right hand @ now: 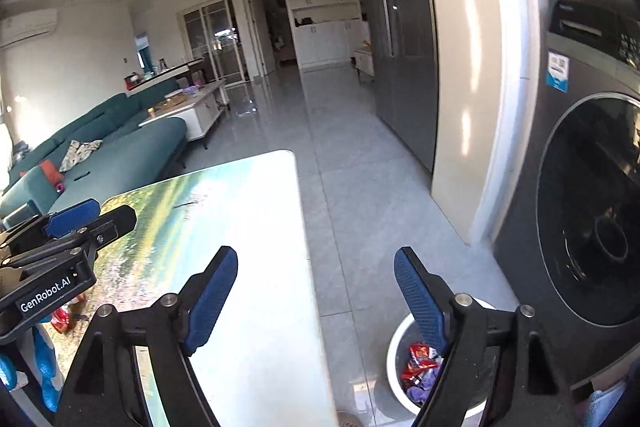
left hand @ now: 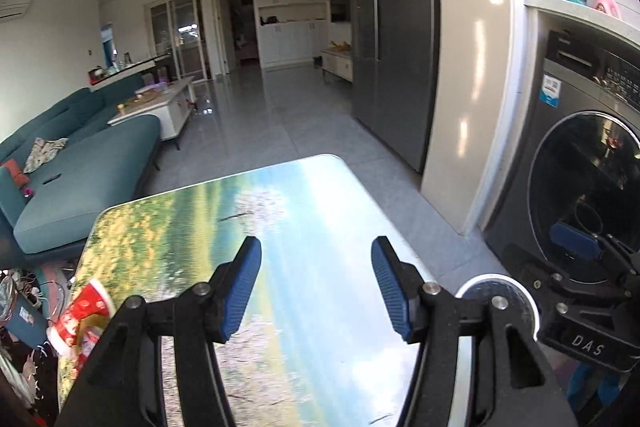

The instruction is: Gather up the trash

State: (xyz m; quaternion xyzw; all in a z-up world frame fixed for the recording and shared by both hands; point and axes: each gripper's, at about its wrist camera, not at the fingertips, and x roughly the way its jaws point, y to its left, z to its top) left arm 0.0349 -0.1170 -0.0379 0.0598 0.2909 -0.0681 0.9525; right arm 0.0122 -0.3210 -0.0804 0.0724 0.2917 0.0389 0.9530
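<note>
Left wrist view: the left tongs (left hand: 316, 279) are spread wide with nothing between them, above the landscape-printed bench (left hand: 280, 227). A crumpled red wrapper (left hand: 82, 315) lies on the bench at its left edge, left of and slightly nearer than the blue pads, its long axis running roughly toward the bench's far side. The bin (left hand: 500, 291) stands on the floor just off the bench's right edge, beside the right tongs (left hand: 576, 247).

Right wrist view: the right tongs (right hand: 316, 291) are also spread wide and carry nothing, straddling the bench's (right hand: 260, 267) right edge. The bin (right hand: 400, 347) sits right of that edge, already holding red and purple wrappers (right hand: 420, 367). The red wrapper (right hand: 62, 319) shows at the bench's left side, under the left tongs (right hand: 76, 211), so the left tongs are clearly nearer to it.
</note>
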